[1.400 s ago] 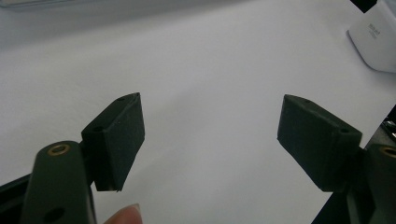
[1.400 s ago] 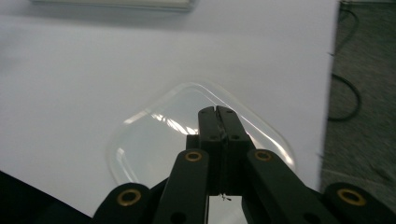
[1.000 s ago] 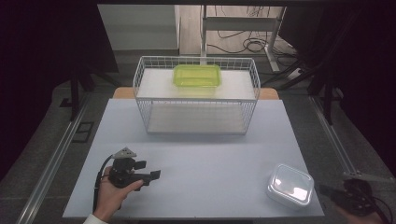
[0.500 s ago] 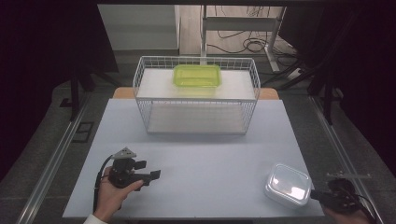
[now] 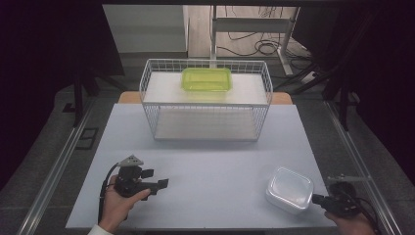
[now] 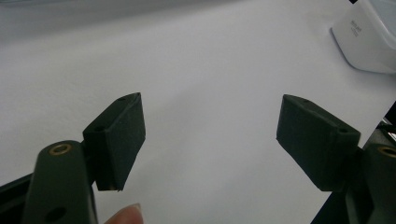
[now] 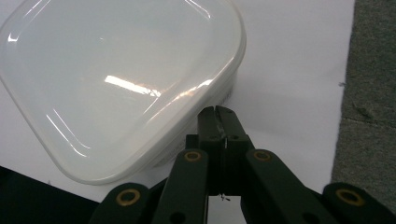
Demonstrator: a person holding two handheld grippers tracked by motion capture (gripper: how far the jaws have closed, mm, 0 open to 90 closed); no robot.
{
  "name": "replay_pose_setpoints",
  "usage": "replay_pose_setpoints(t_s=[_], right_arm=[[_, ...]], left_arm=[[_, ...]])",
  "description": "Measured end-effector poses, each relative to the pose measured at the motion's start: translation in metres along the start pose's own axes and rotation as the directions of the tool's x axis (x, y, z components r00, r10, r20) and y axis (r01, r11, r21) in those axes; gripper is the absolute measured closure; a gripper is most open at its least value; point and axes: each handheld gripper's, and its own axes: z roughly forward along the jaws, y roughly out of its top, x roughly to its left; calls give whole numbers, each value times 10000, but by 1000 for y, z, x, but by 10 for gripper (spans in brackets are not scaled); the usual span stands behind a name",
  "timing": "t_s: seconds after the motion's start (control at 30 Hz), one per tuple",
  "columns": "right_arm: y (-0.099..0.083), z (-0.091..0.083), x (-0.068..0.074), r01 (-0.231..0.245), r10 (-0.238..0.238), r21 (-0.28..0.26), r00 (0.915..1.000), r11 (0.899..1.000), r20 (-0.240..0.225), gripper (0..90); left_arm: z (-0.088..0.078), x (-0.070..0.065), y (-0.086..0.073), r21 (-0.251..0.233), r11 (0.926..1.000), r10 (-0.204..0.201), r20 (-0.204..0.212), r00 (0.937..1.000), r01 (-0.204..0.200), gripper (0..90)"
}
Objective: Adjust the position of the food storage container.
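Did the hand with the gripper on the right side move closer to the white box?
Yes. In the high view the right gripper has come in from the table's right corner toward the white box; its shut jaws are now beside the box's edge.

The square white plastic box (image 7: 116, 84) has a smooth, shiny lid. The big white table top (image 5: 205, 186) looks flat and dull. The white wire basket (image 5: 147, 93) is thin metal. The see-through yellow-green plastic tub (image 5: 206, 79) looks glossy. The black gripper fingers (image 6: 119, 135) are dull plastic.
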Motion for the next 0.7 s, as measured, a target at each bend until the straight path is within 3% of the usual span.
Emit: replay_pose_setpoints(t_s=[0.7], right_arm=[[27,20,25,633,-633,-13,9974,9980,-344,891]], left_arm=[[0,2,-1,-77,9997,-250,191,9995,252,236]])
